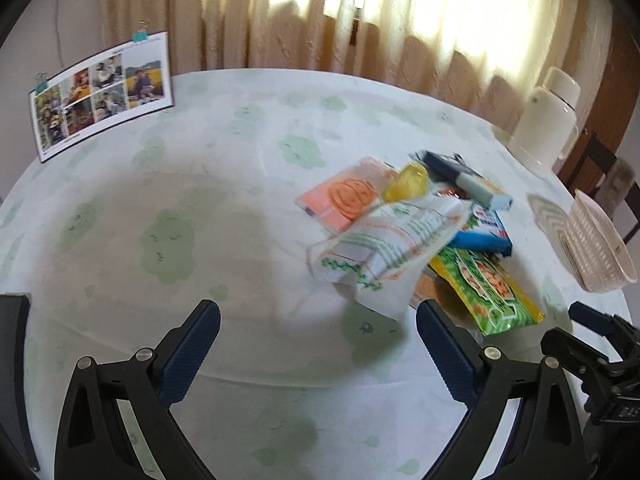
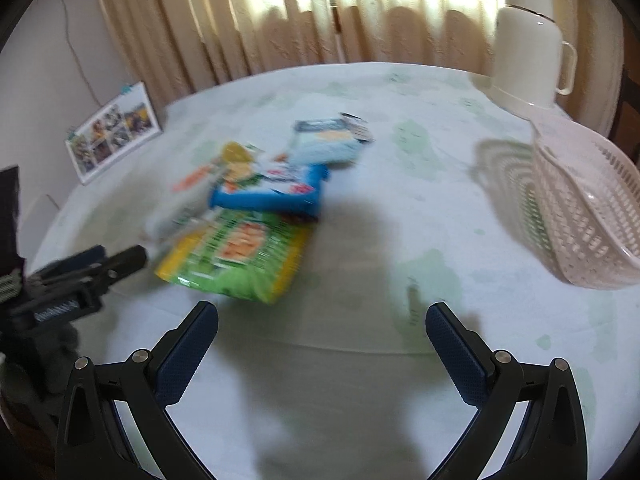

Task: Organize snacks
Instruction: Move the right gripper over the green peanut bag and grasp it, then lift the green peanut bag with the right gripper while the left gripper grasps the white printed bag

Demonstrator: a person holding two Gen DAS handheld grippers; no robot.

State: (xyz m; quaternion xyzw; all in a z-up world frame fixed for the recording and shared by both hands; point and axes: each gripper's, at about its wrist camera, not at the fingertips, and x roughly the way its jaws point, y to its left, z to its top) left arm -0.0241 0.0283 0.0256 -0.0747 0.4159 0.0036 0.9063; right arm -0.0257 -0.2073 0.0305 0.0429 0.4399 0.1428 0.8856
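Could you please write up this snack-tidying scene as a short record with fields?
surface: round table with a green-patterned cloth
snacks: loose pile, green-yellow packet nearest, blue packet behind it
container: pink slotted basket, empty, apart from the pile
other items: white flask, photo calendar
left hand-held gripper: open, empty
right hand-held gripper: open, empty
progress: nothing in the basket yet

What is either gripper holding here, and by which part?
Nothing. The left gripper and right gripper both stand open over bare tablecloth; the snack pile and basket lie untouched.
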